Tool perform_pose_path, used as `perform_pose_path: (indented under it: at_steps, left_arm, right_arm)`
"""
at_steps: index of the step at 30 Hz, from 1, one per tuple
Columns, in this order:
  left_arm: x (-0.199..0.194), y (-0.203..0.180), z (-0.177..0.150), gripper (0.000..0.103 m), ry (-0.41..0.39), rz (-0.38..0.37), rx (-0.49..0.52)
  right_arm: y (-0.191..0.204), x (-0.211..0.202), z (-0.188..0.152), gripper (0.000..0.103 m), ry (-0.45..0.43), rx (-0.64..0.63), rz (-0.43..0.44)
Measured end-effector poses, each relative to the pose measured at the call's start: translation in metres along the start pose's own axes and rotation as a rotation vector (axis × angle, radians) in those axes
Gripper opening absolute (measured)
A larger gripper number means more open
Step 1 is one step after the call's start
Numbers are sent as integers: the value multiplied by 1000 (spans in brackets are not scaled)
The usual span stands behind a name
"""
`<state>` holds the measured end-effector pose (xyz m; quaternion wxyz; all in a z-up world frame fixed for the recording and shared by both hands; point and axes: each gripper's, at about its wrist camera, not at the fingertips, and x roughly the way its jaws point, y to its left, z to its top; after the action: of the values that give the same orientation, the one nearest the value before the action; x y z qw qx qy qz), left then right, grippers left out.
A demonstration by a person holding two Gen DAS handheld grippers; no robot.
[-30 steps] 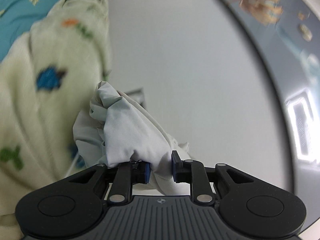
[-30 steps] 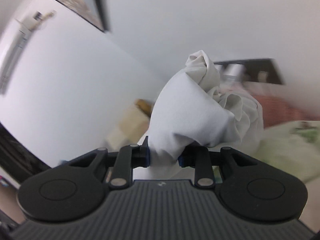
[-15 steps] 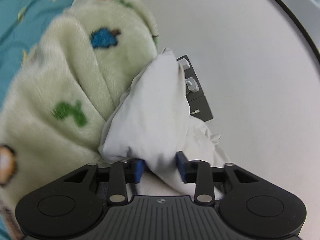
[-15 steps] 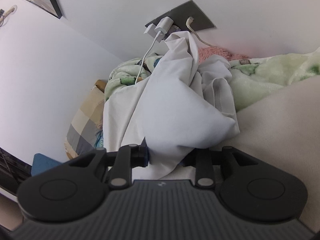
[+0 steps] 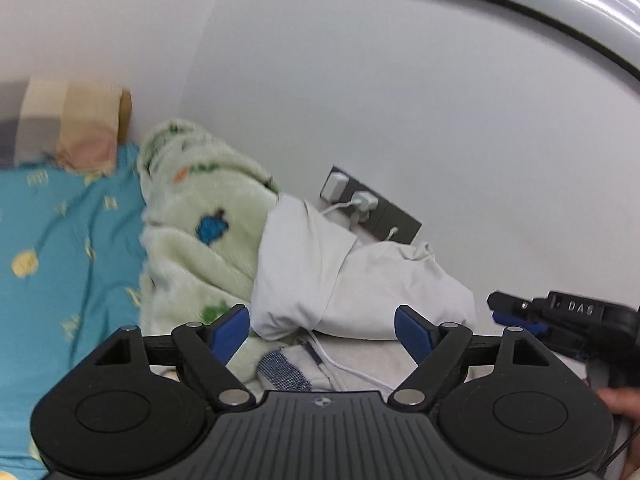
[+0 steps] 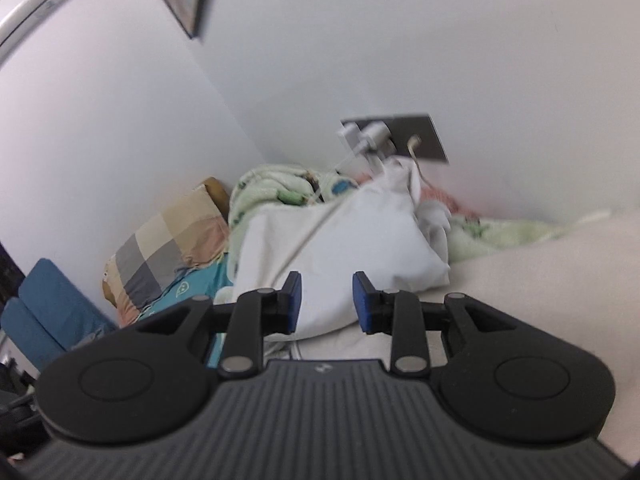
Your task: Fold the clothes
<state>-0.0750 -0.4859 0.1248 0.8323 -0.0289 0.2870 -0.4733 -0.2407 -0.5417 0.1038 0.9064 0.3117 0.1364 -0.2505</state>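
From the left wrist, the left gripper (image 5: 322,330) is standing wide open with its blue pads (image 5: 229,330) far apart, gripping nothing. The white garment (image 5: 352,280) is lying bunched just ahead of the gripper, centred between the two fingers but beyond their tips — not touching either pad. It is resting against the pale green fleece blanket (image 5: 196,216), which is piled to its left, and its upper edge is reaching up toward the dark wall socket plate (image 5: 384,214) where white chargers (image 5: 364,200) are plugged in. A white cable (image 5: 344,368) is trailing out from under the garment toward the camera. Further left, a teal patterned sheet (image 5: 72,264) is covering the bed and a checked pillow (image 5: 60,128) is leaning in the corner. At the right edge, the right gripper (image 5: 516,312) is showing side-on, and a hand (image 5: 620,400) is gripping its handle.

From the right wrist, the right gripper (image 6: 326,300) is partly open, its jaws a moderate gap apart, and it is empty. The white garment (image 6: 340,248) is sitting directly in front of the tips, slightly to the left — close, yet free of both pads. A cream surface (image 6: 540,280) is spreading out to the right.
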Motion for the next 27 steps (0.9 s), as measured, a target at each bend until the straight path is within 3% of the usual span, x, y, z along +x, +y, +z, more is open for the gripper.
perform_pose_path:
  at_steps: [3, 6, 11, 18, 20, 22, 27]
  left_arm:
    - [-50, -13, 2, 84, -46, 25, 38]
    - [-76, -18, -3, 88, -77, 40, 64]
    - [-118, -27, -11, 96, -128, 65, 109]
    - [-175, -40, -23, 102, -197, 98, 172]
    - [-182, -42, -29, 103, -202, 101, 194]
    - [-184, -42, -35, 103, -199, 103, 204]
    - [-183, -38, -46, 103, -170, 125, 199]
  right_arm:
    - [20, -24, -1, 32, -43, -67, 16]
    - [38, -47, -4, 33, -82, -123, 33]
    - [65, -84, -16, 52, -140, -202, 49]
    - [85, -110, -40, 54, -173, -271, 31]
    - [87, -113, -48, 67, -171, -274, 27]
    - [88, -113, -55, 87, -161, -278, 31]
    - [92, -111, -70, 89, -118, -288, 12]
